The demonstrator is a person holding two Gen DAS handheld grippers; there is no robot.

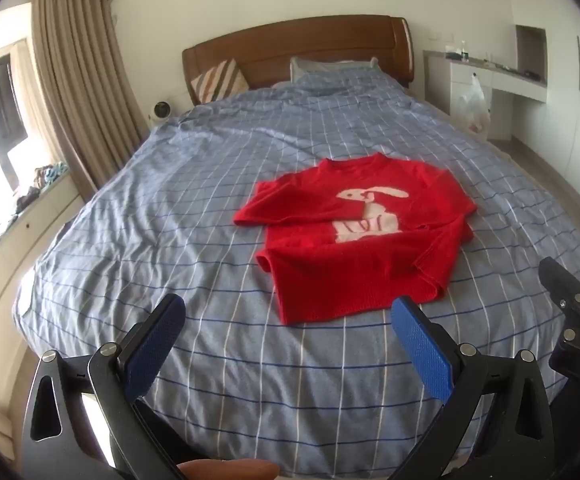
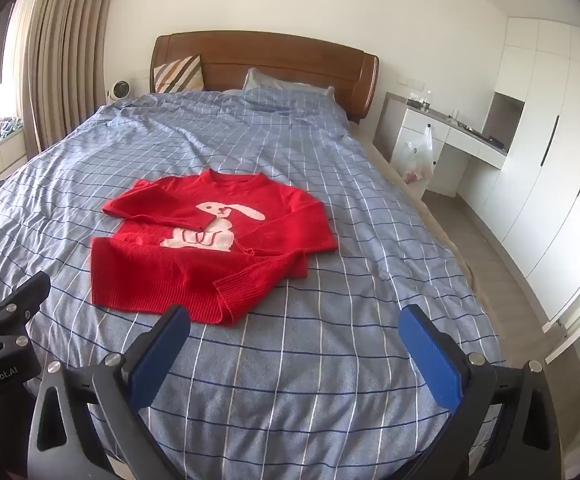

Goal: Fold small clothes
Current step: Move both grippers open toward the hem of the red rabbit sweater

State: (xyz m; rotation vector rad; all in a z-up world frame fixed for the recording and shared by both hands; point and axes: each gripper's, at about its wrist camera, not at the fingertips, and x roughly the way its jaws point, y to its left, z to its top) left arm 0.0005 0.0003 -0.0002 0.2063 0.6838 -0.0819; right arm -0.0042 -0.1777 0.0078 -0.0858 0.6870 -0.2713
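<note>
Red knit fills the middle of the left wrist view: a small sweater (image 1: 353, 236) with a pale rabbit on its chest lies face up on the bed (image 1: 194, 184), on a blue checked cover, both sleeves folded in across the body. The left gripper (image 1: 288, 316) hangs above the near end of the bed with its jaws spread wide and nothing between them, its blue pads (image 1: 421, 344) just short of the sweater's hem. At the right edge, part of the right gripper's black frame pokes in. A wooden headboard (image 1: 297, 52) and a striped cushion (image 1: 220, 80) sit at the far end, with beige curtains (image 1: 74, 80) on the left. Over to the right wrist view: the sweater (image 2: 210, 248) now sits left of centre on the bed (image 2: 369, 240), one cuff reaching toward the camera. The right gripper (image 2: 293, 320) hovers over the cover with its jaws wide apart and empty, its left pad near that cuff but not touching. White wardrobes (image 2: 549, 140) and a white desk (image 2: 449, 132) with a plastic bag (image 2: 415, 156) hanging from it stand along the right wall.
</note>
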